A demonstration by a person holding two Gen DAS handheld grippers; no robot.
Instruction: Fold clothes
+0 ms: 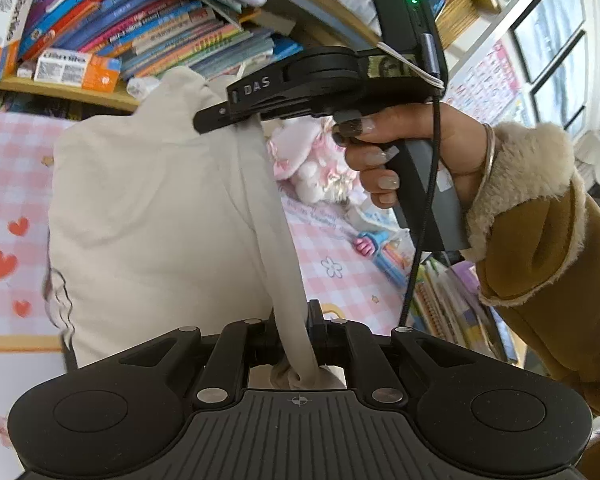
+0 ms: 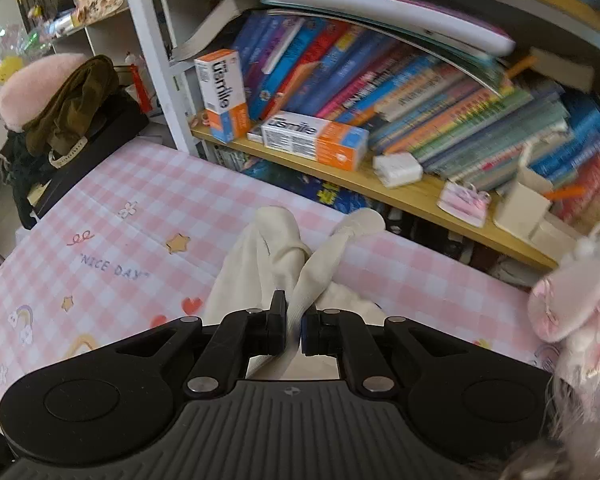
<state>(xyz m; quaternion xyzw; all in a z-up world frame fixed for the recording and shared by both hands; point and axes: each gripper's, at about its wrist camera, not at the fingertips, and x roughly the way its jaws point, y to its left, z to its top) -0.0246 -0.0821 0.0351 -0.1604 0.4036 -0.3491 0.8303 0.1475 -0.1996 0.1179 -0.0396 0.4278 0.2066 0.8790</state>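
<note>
Cream garment (image 1: 148,208) held up over the pink checked tabletop (image 2: 100,216), pinched by both tools.
Left tool (image 1: 296,340) is clamped on a band of its fabric; right tool (image 2: 294,320) grips another edge, with a hand (image 1: 412,152) on its handle; behind, the shelf (image 2: 412,196) carries leaning books (image 2: 380,80) and two orange-white boxes (image 2: 316,140); a pink plush (image 2: 572,296) sits at the right.

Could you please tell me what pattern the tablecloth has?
Pink-and-white check tablecloth with hearts and stars, clearest in the right wrist view.
</note>
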